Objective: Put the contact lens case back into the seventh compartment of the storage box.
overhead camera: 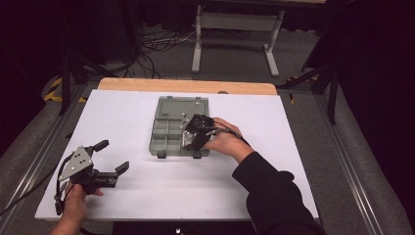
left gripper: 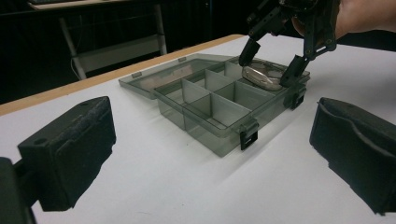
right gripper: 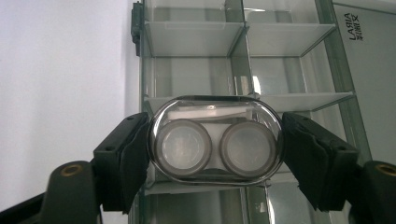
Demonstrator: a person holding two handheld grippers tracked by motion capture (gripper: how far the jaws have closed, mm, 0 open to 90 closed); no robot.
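A grey see-through organizer box [overhead camera: 169,133] lies open in the middle of the white table, its lid [overhead camera: 182,105] flat on the far side. My right gripper [overhead camera: 194,139] reaches down into a near-right compartment. It is shut on a clear oval lens case [right gripper: 215,142] with two round wells, one pad [right gripper: 133,158] pressing on each end. In the left gripper view the case [left gripper: 261,77] sits low inside the box [left gripper: 205,126], between the right gripper's fingers. My left gripper [overhead camera: 113,155] rests at the front left of the table, open, with nothing between its pads [left gripper: 70,149].
The other compartments [right gripper: 196,37] in view hold nothing. White table surface [overhead camera: 147,186] spreads around the box; a wooden strip [overhead camera: 186,86] runs along the far edge. Beyond it stand a metal frame [overhead camera: 235,29] and floor cables. A black sleeve [overhead camera: 274,191] crosses the front right.
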